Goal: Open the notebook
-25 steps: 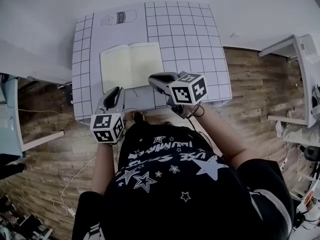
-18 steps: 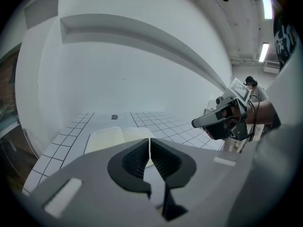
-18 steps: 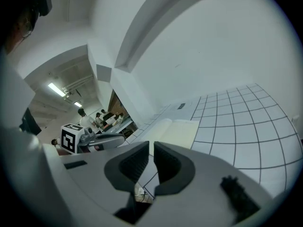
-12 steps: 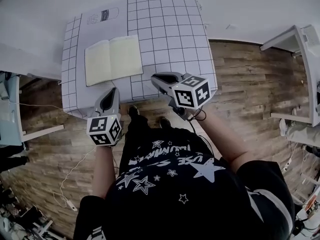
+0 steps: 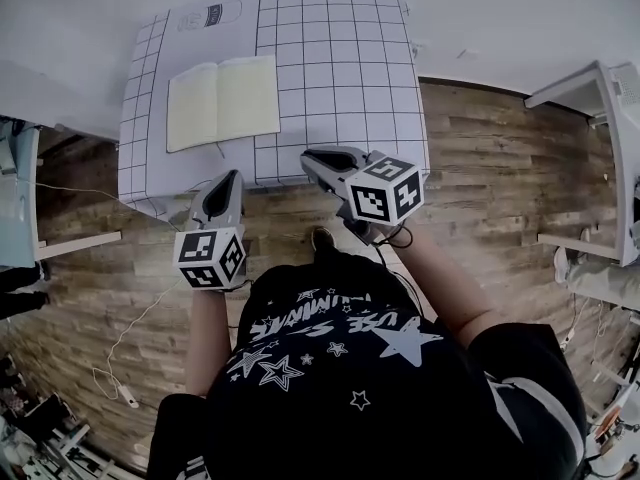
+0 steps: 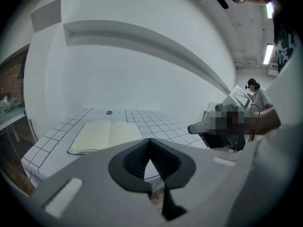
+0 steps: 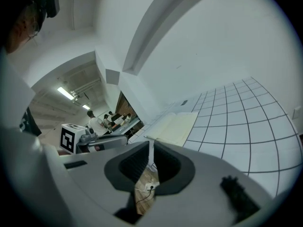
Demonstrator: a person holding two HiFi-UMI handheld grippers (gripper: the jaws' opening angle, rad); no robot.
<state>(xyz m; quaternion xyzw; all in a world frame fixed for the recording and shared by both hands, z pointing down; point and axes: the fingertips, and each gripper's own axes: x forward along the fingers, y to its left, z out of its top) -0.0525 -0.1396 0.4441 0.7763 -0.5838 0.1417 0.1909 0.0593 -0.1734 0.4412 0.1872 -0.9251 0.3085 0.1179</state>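
The notebook (image 5: 222,101) lies open and flat on the white gridded table (image 5: 340,58), cream pages up, a thin ribbon trailing from its near edge. It also shows in the left gripper view as the notebook (image 6: 106,135) and in the right gripper view as the notebook (image 7: 175,127). My left gripper (image 5: 232,176) is shut and empty, just off the table's front edge, below the notebook. My right gripper (image 5: 305,156) hovers at the front edge, right of the notebook, shut with nothing in it. Both sets of pads, left (image 6: 150,141) and right (image 7: 151,143), meet at their tips.
The table stands on a wooden plank floor (image 5: 500,168) against a white wall. A printed label (image 5: 205,15) marks the table's far left corner. White furniture (image 5: 600,98) stands at the right, more furniture (image 5: 15,188) at the left, and a cable (image 5: 130,338) runs across the floor.
Both grippers have drawn back from over the table to its front edge, away from the notebook. The notebook stays open and flat where it lay.
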